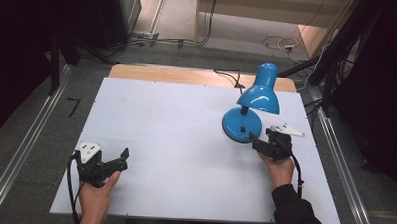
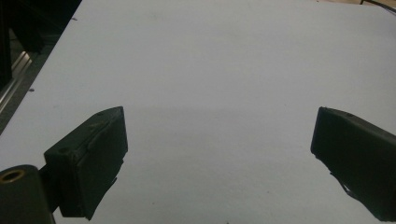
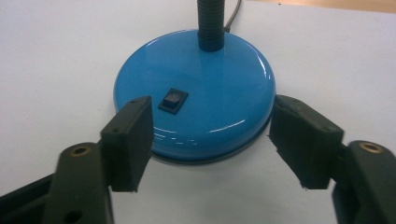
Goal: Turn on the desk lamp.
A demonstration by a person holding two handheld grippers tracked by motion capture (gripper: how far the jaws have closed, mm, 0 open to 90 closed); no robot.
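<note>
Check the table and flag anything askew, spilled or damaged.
Nothing stands out. The lamp stands upright on the table, its base flat and unmarked, switch intact. No spills.

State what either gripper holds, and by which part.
Nothing. The right gripper is open astride the lamp base, apart from it; the left gripper is open.

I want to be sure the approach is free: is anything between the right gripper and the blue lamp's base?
Nothing visible. The right gripper sits at the lamp base, fingers open either side of its near edge, the switch just ahead.
</note>
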